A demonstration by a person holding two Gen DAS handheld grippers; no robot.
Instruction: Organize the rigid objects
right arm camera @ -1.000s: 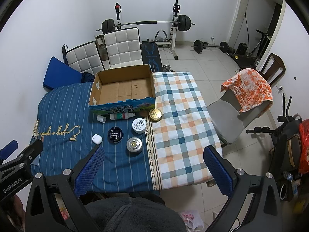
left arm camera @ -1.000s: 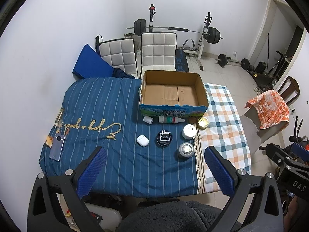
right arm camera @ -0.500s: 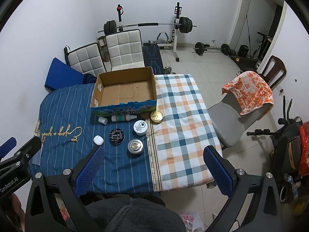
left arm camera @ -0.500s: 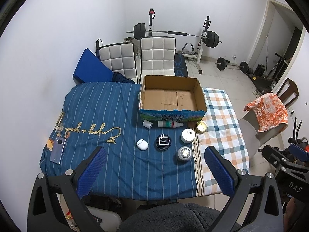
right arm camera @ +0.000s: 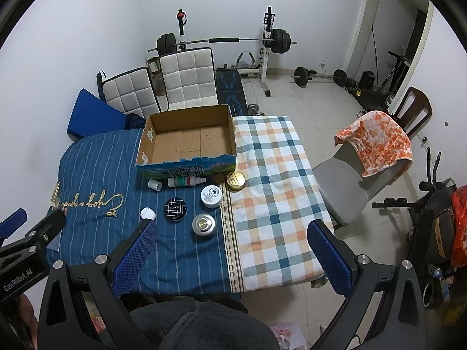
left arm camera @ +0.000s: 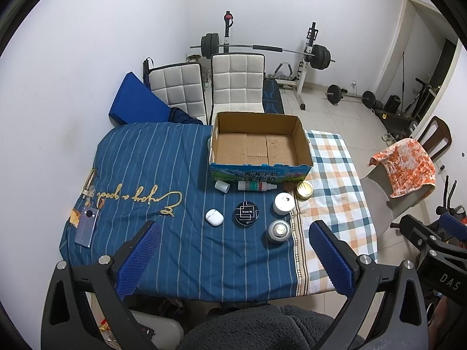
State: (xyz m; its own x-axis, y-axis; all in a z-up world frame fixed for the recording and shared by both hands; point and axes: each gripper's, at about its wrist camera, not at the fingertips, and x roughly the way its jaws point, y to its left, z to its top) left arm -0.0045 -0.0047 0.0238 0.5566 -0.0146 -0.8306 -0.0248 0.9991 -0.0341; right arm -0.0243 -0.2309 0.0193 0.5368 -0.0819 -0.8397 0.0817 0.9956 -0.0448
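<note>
Hovering spread and empty above the worktop's near edge, left tool [left arm camera: 230, 248] and right tool [right arm camera: 233, 246] await a first pick; small containers [left arm camera: 278, 230] cluster mid-worktop, just before the empty cardboard box [left arm camera: 259, 172] at the far edge, presumably their destination.

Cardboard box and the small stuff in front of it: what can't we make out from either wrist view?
- Cardboard box: printed label too small to read, both views.
- Brown spot beside the gold tin: too small to identify.
- Earbud case: partly behind the right claw finger in the right view.
- Phone: cut off by the left claw arm in the right view.
</note>
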